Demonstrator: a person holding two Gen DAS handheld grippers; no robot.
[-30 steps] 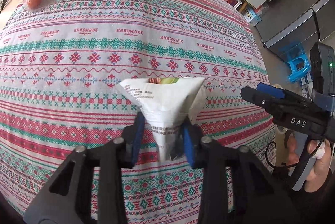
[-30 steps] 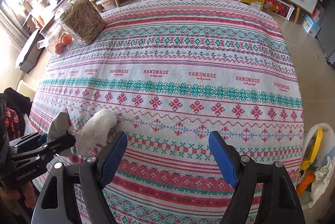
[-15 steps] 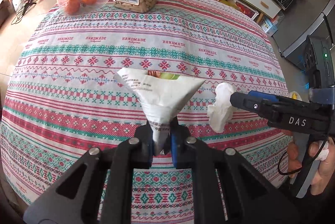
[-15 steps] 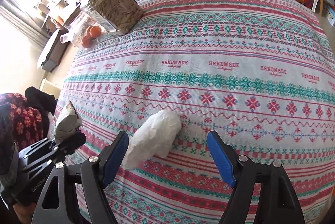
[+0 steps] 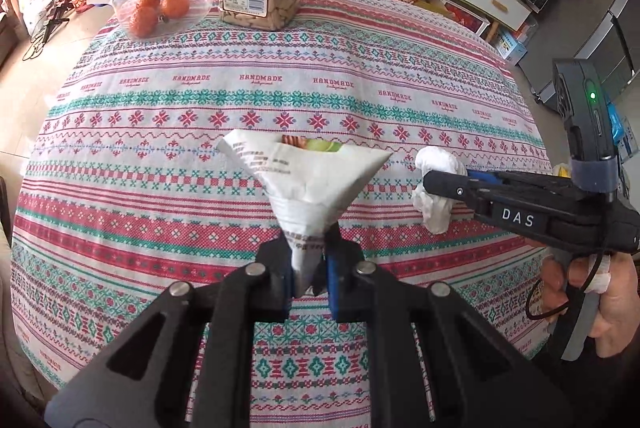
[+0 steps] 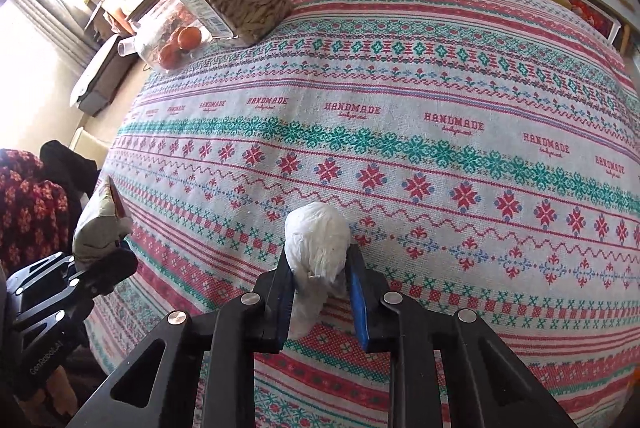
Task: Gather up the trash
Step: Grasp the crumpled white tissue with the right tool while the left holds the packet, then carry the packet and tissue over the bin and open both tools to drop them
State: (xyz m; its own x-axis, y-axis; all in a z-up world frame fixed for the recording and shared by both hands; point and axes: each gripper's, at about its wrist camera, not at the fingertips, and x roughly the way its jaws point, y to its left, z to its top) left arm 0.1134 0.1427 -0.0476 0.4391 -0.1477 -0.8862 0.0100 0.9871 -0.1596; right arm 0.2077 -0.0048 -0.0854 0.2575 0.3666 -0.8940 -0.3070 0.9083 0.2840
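carefully now, with the left gripper (image 5: 308,268) clenched on the snack wrapper (image 5: 308,184), the right gripper (image 6: 320,292) closing around the crumpled tissue (image 6: 318,246) on the tablecloth (image 6: 440,88) should squeeze firmly before lifting.

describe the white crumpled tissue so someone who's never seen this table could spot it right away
Start at the round table with the red and green patterned tablecloth. On its near side, the right gripper is closing around a crumpled white tissue. Unlike the printed snack wrapper pinched in the left gripper, it is plain, soft and wadded into a lump.
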